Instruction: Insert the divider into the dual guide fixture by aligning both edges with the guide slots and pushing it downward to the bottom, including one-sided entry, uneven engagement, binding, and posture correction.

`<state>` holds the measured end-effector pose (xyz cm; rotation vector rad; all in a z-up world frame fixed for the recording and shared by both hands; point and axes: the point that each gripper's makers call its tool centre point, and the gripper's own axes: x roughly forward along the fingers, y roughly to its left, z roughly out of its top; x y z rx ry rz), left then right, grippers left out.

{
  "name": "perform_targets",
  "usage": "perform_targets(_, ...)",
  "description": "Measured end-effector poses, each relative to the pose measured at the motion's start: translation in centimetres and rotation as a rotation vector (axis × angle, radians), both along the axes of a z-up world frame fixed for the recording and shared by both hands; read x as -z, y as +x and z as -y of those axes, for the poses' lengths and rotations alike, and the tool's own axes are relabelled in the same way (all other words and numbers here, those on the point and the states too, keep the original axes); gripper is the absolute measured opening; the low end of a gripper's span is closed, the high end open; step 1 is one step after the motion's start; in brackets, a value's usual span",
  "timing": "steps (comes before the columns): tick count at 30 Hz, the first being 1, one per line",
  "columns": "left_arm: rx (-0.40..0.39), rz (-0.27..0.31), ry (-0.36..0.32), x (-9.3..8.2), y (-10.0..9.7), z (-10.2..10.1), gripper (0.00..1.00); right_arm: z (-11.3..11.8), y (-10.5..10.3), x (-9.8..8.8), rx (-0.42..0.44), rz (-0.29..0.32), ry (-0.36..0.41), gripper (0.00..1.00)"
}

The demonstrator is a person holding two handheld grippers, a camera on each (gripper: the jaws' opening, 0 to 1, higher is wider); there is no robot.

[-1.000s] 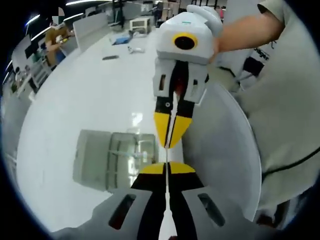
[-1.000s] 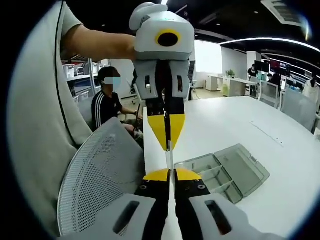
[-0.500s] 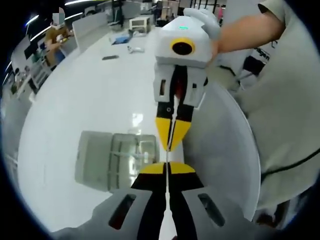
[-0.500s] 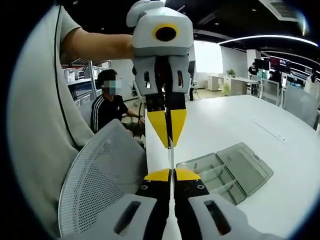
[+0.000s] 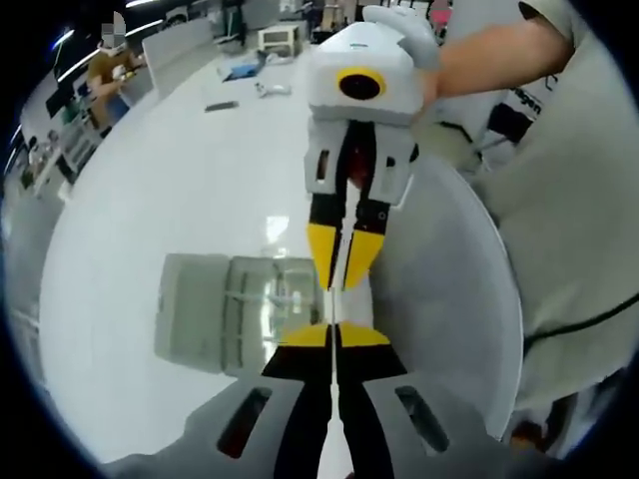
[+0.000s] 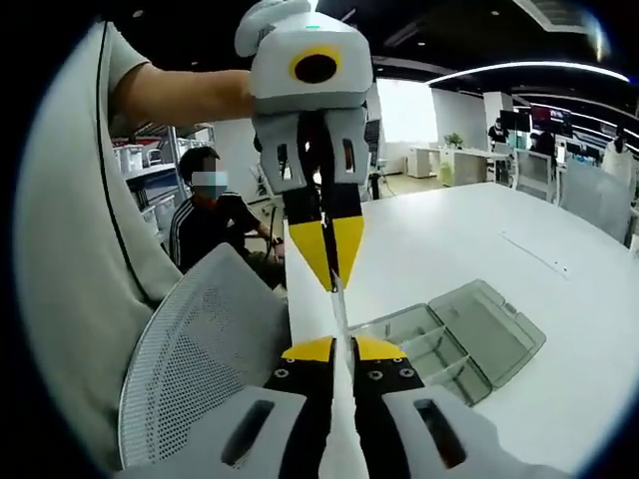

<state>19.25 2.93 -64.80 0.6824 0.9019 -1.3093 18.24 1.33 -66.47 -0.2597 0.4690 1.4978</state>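
Note:
A thin clear divider [image 5: 334, 305] hangs edge-on in the air, pinched at opposite ends by both grippers. My left gripper [image 5: 334, 336] is shut on its near end, and my right gripper [image 5: 337, 275] reaches down from above, shut on the far end. In the right gripper view, my right gripper [image 6: 339, 349] grips the divider [image 6: 340, 311] from below, with the left gripper [image 6: 329, 277] opposite. The clear guide fixture [image 5: 262, 311], a compartmented box with its lid [image 5: 190, 311] open flat, lies on the white table [image 5: 170, 190] below and to the left. It shows as the fixture [image 6: 424, 344] at right.
A grey mesh chair back [image 6: 195, 364] stands close beside the table edge, under the grippers. A seated person [image 6: 212, 215] is behind it. Small items [image 5: 222, 106] lie far off on the table. A bare forearm [image 5: 489, 60] holds the right gripper.
Both grippers keep their hold on the divider. In the right gripper view the left gripper now leans slightly left and higher, and the fixture sits a little lower in the left gripper view.

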Motion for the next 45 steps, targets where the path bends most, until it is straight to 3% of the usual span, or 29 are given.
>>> perform_targets(4, -0.001, -0.006, 0.028, 0.3, 0.3, -0.8, 0.00, 0.2, -0.2, 0.6, 0.000, 0.011, -0.029, 0.12)
perform_targets(21, -0.013, -0.033, 0.178, 2.2, 2.3, -3.2, 0.00, 0.8, 0.5, 0.6, 0.044, 0.042, -0.036, 0.24)
perform_targets(31, -0.012, -0.042, 0.234, 3.0, 3.0, -3.4, 0.00, 1.0, 0.9, 0.5, 0.072, 0.058, -0.039, 0.31)
perform_targets(45, -0.020, -0.057, 0.277, 4.0, 4.1, -3.4, 0.00, 1.5, 1.6, 1.6, 0.126, 0.052, -0.108, 0.53)
